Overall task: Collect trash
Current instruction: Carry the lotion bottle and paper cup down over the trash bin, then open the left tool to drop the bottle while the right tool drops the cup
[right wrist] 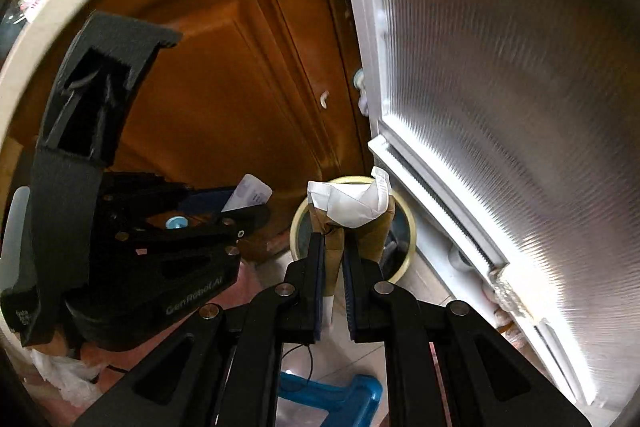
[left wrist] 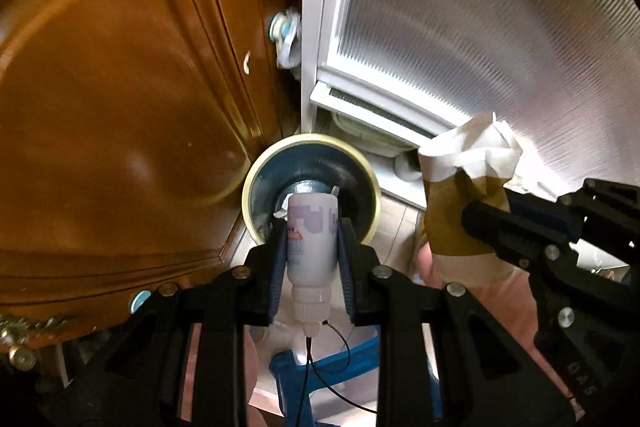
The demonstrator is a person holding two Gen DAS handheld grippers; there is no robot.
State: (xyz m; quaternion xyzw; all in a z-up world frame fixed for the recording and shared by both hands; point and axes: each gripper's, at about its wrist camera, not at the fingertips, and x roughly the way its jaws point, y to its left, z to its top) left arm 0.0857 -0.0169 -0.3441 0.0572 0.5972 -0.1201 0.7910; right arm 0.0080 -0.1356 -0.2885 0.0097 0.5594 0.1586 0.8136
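My left gripper (left wrist: 312, 227) is shut on a small white bottle (left wrist: 310, 223) with a purple label, its nozzle pointing back at the camera. Straight beyond it stands a round bin (left wrist: 308, 139) with a cream rim and a dark inside. At the right, my right gripper (left wrist: 476, 215) is shut on a piece of brown paper with crumpled white tissue (left wrist: 472, 155). In the right wrist view, the right gripper (right wrist: 333, 247) pinches that brown paper and tissue (right wrist: 352, 203) over the bin (right wrist: 295, 227). The left gripper (right wrist: 256, 211) holds the bottle (right wrist: 250, 195) beside it.
A brown wooden door (left wrist: 120, 107) stands close on the left and a white frosted-glass door (left wrist: 480, 27) on the right, with the bin in the corner between them. A blue plastic stool (left wrist: 320, 367) sits on the tiled floor below. A white plastic bag (right wrist: 64, 379) lies at lower left.
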